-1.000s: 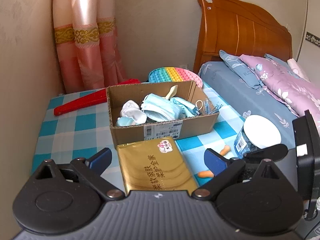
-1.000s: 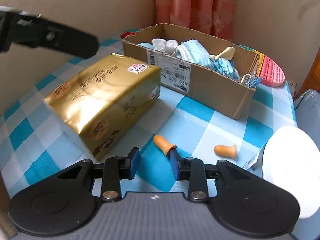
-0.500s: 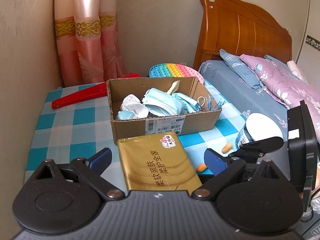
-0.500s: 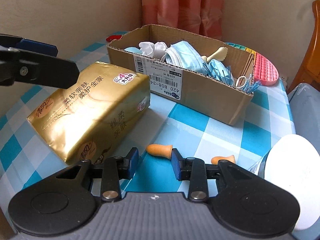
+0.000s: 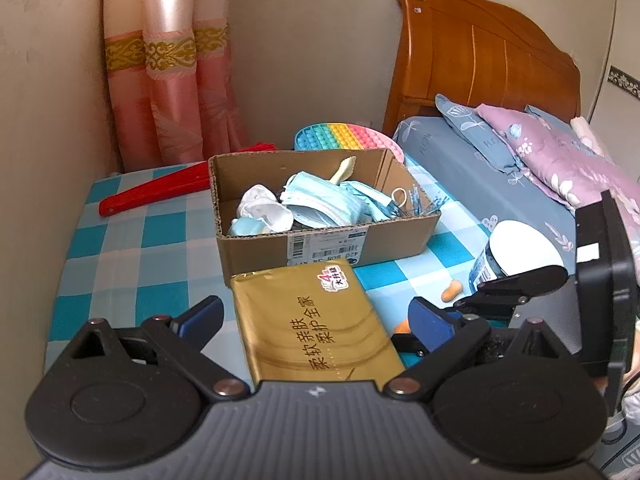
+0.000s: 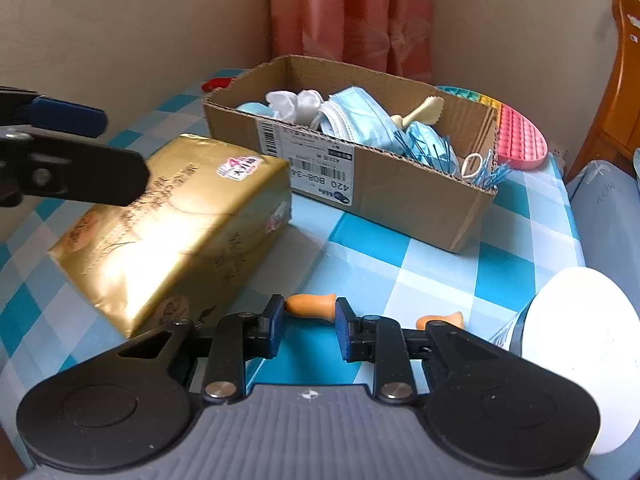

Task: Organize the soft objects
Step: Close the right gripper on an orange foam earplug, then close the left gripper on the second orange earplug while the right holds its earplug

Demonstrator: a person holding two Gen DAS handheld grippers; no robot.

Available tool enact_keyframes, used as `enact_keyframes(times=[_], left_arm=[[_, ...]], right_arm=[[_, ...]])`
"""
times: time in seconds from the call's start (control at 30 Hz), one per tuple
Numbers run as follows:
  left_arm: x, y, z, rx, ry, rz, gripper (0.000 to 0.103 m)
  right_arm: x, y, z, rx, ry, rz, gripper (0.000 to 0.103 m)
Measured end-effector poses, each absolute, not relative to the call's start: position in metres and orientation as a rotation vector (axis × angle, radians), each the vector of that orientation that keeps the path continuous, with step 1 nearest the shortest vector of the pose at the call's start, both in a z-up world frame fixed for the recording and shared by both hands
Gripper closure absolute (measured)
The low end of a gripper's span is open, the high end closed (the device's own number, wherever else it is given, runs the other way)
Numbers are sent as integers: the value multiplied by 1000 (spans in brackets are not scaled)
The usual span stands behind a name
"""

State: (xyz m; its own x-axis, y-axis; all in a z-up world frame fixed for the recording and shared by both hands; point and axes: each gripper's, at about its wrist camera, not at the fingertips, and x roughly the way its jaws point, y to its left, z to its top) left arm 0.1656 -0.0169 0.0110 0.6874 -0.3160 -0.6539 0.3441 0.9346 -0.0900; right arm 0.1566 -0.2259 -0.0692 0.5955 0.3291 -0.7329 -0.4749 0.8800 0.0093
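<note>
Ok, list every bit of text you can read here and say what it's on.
"420 B08-34": white label on the cardboard box.
"柔软亲肤 深护全家": gold tissue pack.
"4" with small characters, too small to read: sticker on the pack.
Barcode and fine print on the box label: too small.
Jar label: blurred, unreadable.

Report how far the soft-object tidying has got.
Done: face masks lie in the cardboard box. In hand: the right gripper is closing on an orange earplug. Left: a second earplug and the gold tissue pack, with the left gripper open above it.
</note>
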Motion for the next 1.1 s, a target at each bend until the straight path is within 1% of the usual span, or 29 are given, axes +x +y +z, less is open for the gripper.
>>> enact_keyframes(times=[0.3,0.53,0.63,0.7,0.83,0.9,0.93,1.1], left_arm=[[163,-45,20,112,705,-426,5],[167,-91,18,189,702,-514,7],[173,-113,9,210,727,-546,16],[178,-126,0,222,749,-557,27],[187,-146,-15,240,782,-579,35],[192,-153,-23,243,803,-580,43],[194,-156,-26,243,813,-577,45],[204,-167,-37,229,851,-547,47]], right_arm=[[127,-246,-56,-217,778,516,72],[106,-273,-58,-203,781,497,72],[99,-283,-59,-196,777,490,72],[96,-290,-59,-188,776,486,72],[91,-300,-62,-178,775,487,72],[90,-303,-65,-173,779,488,72],[91,-304,-67,-172,782,489,72],[92,-307,-73,-160,786,497,72]])
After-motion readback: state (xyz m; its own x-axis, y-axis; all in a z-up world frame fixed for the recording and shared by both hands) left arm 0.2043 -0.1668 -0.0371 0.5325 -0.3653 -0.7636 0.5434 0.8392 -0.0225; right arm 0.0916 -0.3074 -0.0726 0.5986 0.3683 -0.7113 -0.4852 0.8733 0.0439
